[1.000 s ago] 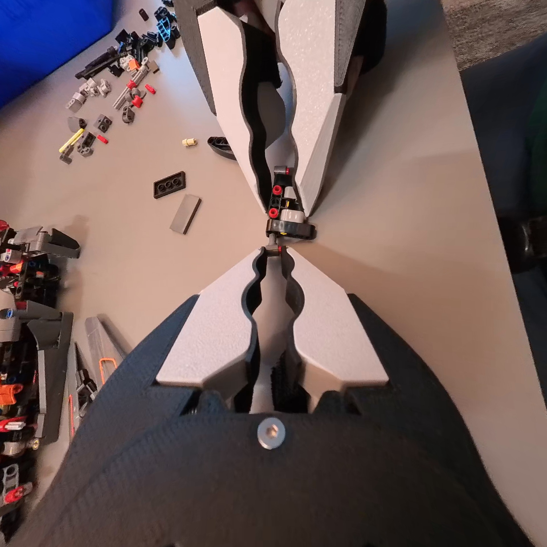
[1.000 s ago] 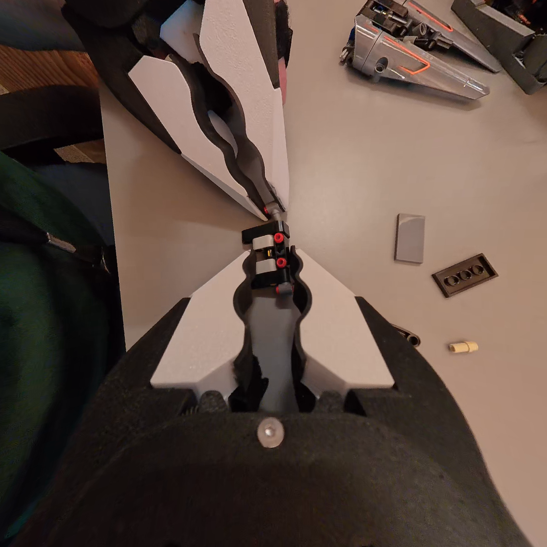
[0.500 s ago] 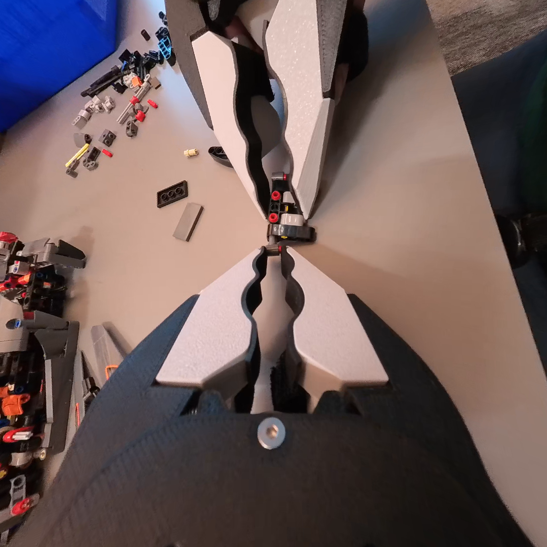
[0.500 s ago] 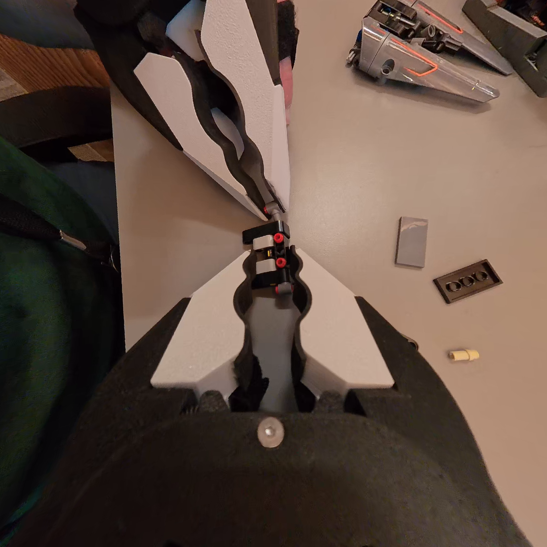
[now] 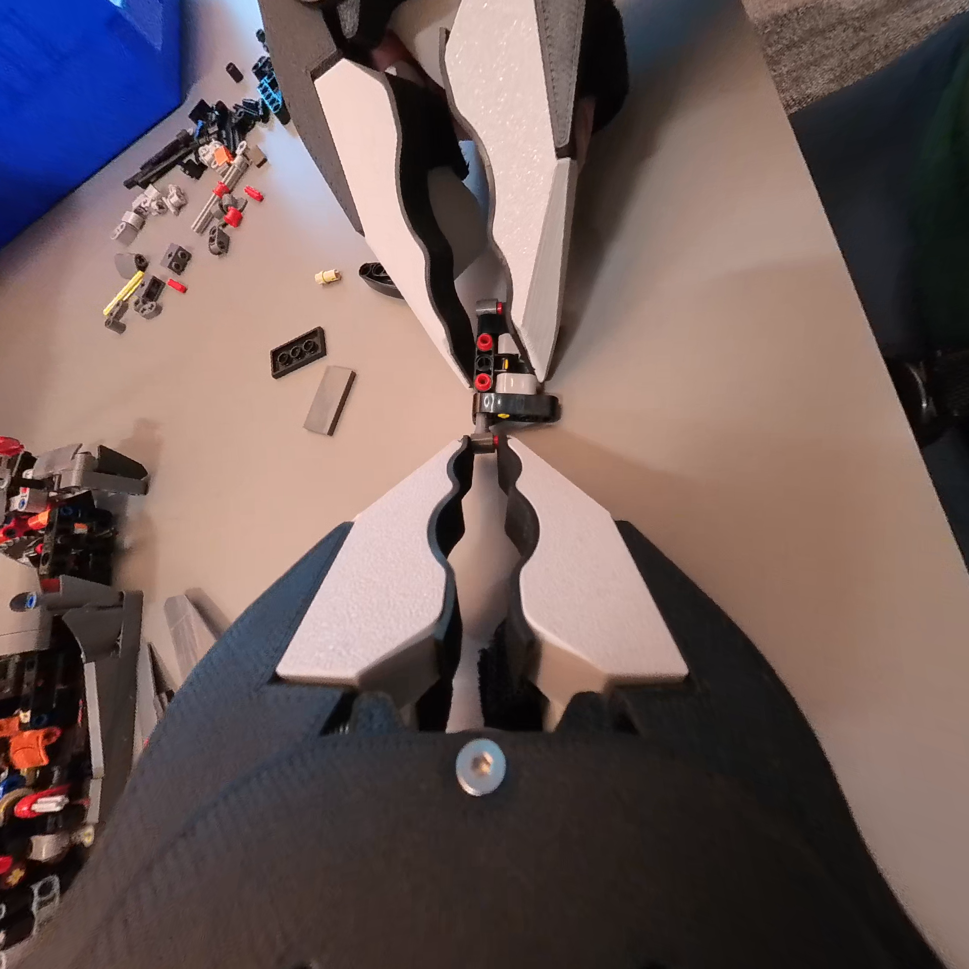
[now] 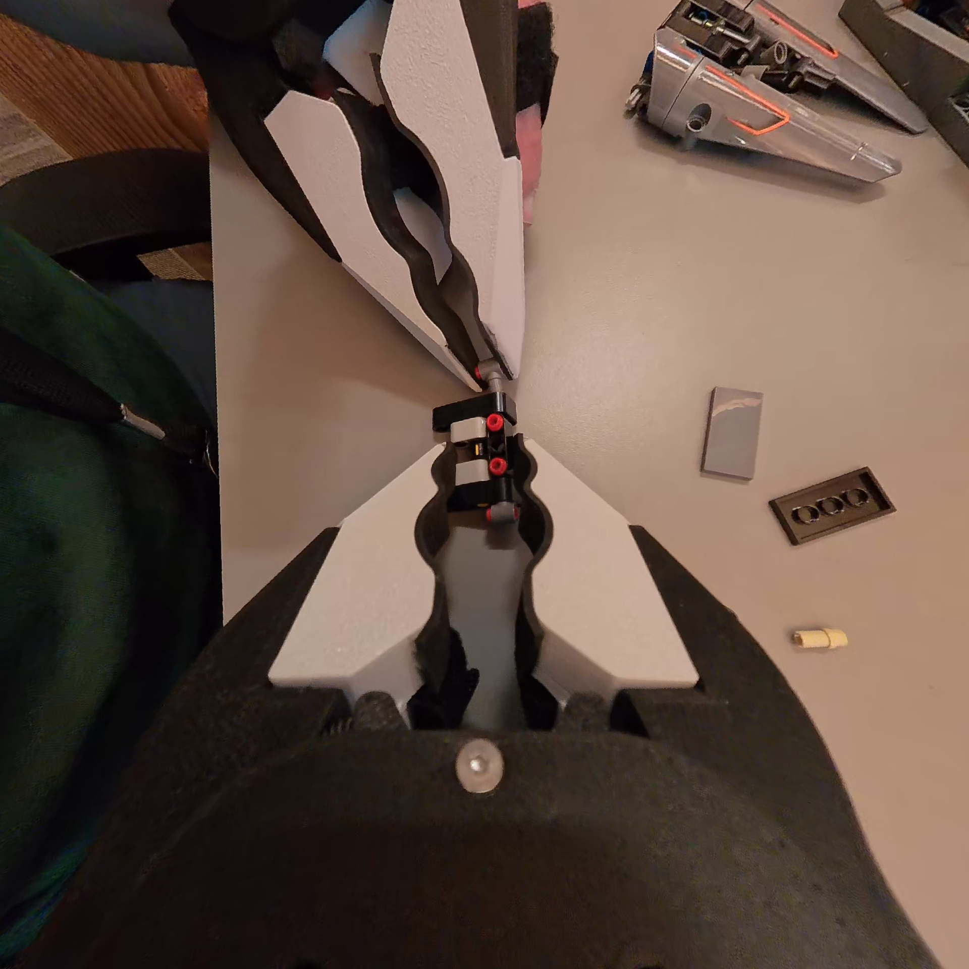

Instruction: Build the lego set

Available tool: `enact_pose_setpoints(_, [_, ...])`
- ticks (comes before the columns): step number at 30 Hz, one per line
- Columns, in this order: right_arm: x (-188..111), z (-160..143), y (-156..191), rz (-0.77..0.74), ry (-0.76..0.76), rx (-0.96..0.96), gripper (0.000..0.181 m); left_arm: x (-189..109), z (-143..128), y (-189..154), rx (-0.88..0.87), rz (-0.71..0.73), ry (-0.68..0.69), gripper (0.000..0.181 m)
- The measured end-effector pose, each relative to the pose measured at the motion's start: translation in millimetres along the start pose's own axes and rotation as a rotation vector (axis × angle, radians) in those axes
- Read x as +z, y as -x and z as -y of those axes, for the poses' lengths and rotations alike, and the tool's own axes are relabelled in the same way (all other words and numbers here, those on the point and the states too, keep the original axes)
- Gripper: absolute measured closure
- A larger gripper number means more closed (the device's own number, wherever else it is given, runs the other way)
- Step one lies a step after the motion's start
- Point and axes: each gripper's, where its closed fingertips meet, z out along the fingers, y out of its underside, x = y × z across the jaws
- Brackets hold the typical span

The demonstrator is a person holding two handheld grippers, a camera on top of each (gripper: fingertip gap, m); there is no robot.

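Surface: pale grey surface carrying all the pieces.
Model: large half-built black, grey and orange model at the left edge of the left wrist view; a grey wing section with orange lines lies far right in the right wrist view.
Right gripper: jaws nearly closed around a small black-and-grey assembly with red pins, held above the surface near its edge.
Left gripper: jaws pinched tight on a small grey connector, tip to tip with the right gripper; the connector's stem meets the assembly's black end.
Loose pieces: heap of small parts near a blue box.
Black plate: beside a grey flat tile.
Tan peg: alone, near the right gripper.
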Motion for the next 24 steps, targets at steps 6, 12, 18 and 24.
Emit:
enact_pose_setpoints(6, [-0.1, -0.2, -0.3, 0.013, 0.001, 0.000, 0.162, 0.8, -1.2, 0.1, 0.031, -0.020, -0.006, 0.174])
enact_pose_setpoints(12, [-0.4, -0.4, -0.2, 0.031, 0.004, -0.007, 0.162, 1.1, -1.1, 0.3, 0.043, -0.036, -0.014, 0.174])
enact_pose_setpoints(18, [-0.4, -0.3, -0.2, 0.038, 0.004, -0.008, 0.162, 1.5, -1.1, 0.5, 0.045, -0.045, -0.016, 0.173])
enact_pose_setpoints(24, [-0.5, -0.4, 0.0, 0.044, 0.005, -0.007, 0.162, 1.8, -0.7, 0.7, 0.073, -0.052, -0.026, 0.174])
